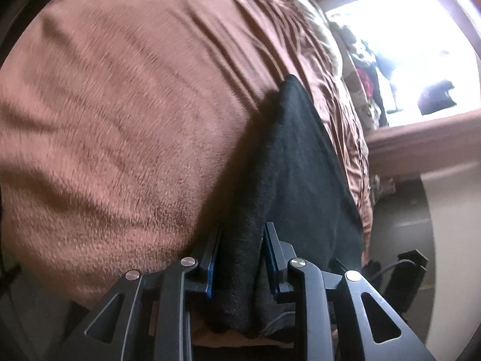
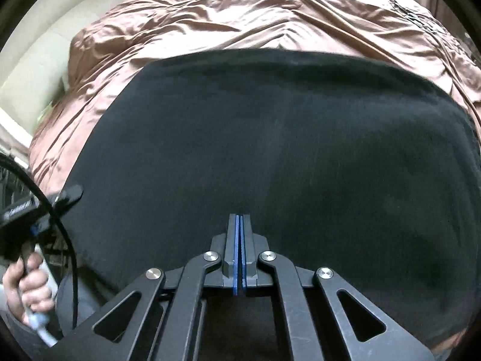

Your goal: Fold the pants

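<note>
While our left gripper [image 1: 242, 240] pinches a thick bunch of the black pants [image 1: 303, 162] between its blue pads [image 1: 212, 258], the cloth fills the narrow gap from one pad to the other and hangs below the fingers. From that grip the pants run away from us as a dark, tapering fold that lies on the brown bedspread [image 1: 120, 114], its far tip resting on the cover. Beyond the pants, past the edge of the bedspread, a bright window [image 1: 421, 45] glares, too washed out to read.

In the right wrist view, our right gripper [image 2: 240, 222] has its pads pressed flat together; we cannot tell whether any cloth is caught between them. Its tips sit over the pants [image 2: 270, 138], which spread wide as a broad black sheet. Left of the pants, a hand [image 2: 28, 288] grips the other tool's handle. Beyond the pants' far edge the wrinkled bedspread [image 2: 240, 21] continues.
</note>
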Motion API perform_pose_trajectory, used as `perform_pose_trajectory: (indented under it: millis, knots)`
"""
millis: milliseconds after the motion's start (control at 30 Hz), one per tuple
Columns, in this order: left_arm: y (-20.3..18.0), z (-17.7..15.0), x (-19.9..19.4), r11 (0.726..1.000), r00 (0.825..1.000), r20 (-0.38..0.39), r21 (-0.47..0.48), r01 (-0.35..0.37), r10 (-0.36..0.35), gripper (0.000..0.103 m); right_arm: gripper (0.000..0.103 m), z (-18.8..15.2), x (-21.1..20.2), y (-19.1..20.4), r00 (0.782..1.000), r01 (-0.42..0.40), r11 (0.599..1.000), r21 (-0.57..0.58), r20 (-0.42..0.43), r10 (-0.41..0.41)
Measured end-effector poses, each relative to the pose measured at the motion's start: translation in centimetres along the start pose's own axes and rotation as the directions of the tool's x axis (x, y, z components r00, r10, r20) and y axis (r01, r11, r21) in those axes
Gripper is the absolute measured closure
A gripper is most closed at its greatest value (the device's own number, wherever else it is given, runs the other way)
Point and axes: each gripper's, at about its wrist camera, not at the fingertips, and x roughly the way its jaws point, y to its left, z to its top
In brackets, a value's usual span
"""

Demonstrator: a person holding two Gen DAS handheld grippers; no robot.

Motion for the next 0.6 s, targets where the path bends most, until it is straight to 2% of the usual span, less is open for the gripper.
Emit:
perform_pose_trajectory:
  millis: [267, 600]
  knots:
    - [0.3, -0.7, -0.7, 0.997, 1.0, -0.007, -0.075, 0.005, -0.005, 0.076, 0.103, 3.3, 2.7, -0.6, 1.0, 0.01, 0.999, 0.036, 0.002, -0.01]
    - [-0.2, -0.6, -0.7, 0.997, 1.0, 0.001, -0.067, -0.024, 0.024, 0.075, 0.103, 7.5, 4.9, -1.8, 1.0, 0.028, 0.998, 0.05, -0.007, -0.028]
